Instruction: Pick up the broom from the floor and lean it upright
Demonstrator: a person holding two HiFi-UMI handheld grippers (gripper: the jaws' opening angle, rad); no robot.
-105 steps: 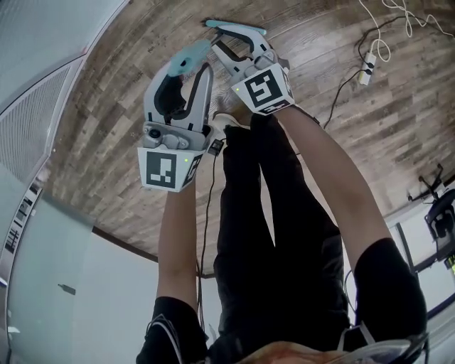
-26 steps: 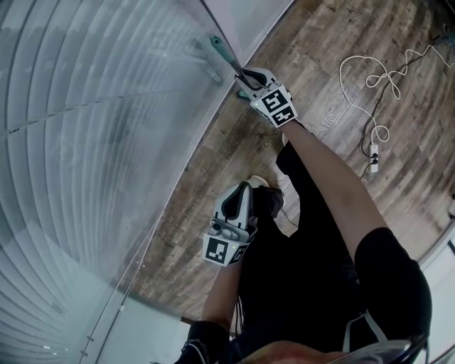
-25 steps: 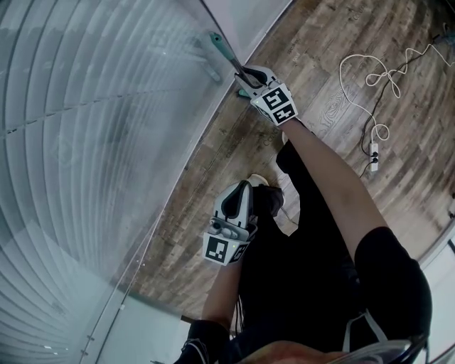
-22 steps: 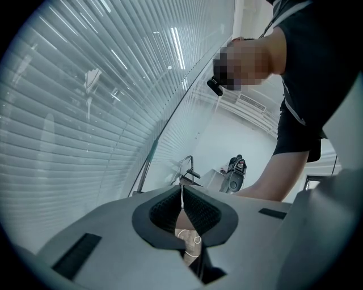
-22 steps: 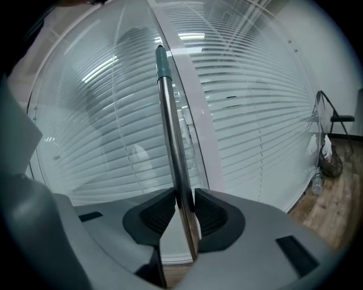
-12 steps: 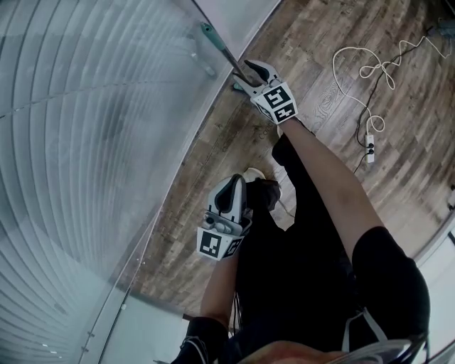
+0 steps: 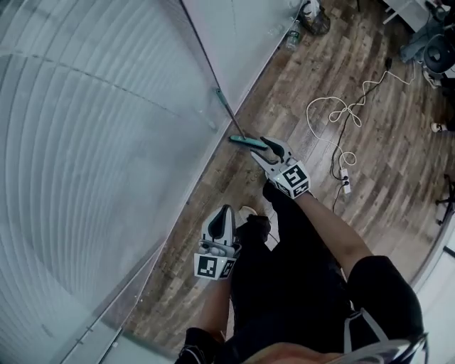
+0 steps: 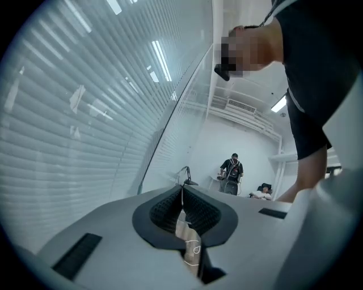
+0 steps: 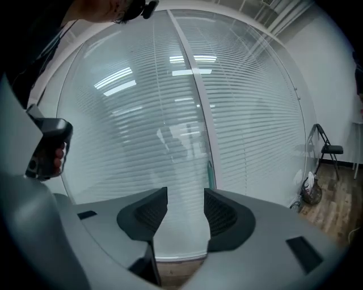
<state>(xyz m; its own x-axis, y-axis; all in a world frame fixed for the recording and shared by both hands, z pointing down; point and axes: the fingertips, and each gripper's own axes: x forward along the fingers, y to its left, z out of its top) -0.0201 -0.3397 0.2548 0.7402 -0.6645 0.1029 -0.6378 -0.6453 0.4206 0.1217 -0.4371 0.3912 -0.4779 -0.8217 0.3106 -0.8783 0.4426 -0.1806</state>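
Observation:
The broom (image 7: 229, 114) leans upright against the glass wall, its teal head (image 7: 242, 140) on the wooden floor and its teal grip end up against the glass. Its grip end (image 9: 210, 171) also shows in the right gripper view, beyond the jaws. My right gripper (image 7: 261, 147) is open just right of the broom head, clear of the handle; nothing lies between its jaws (image 9: 186, 209). My left gripper (image 7: 226, 211) is shut and empty, held in front of the person's legs. Its pads (image 8: 182, 195) meet with nothing between them.
The glass wall with blinds (image 7: 106, 142) fills the left side. A white cable (image 7: 341, 114) and power strip (image 7: 346, 181) lie on the floor at right. Bottles (image 7: 306, 14) stand by the wall's base. A folding chair (image 9: 326, 150) stands farther along. A person (image 8: 231, 174) is far off.
My right gripper has let go of the broom handle, opened wide and drawn back and up from it. The left gripper has risen. The broom stays leaning on the glass.

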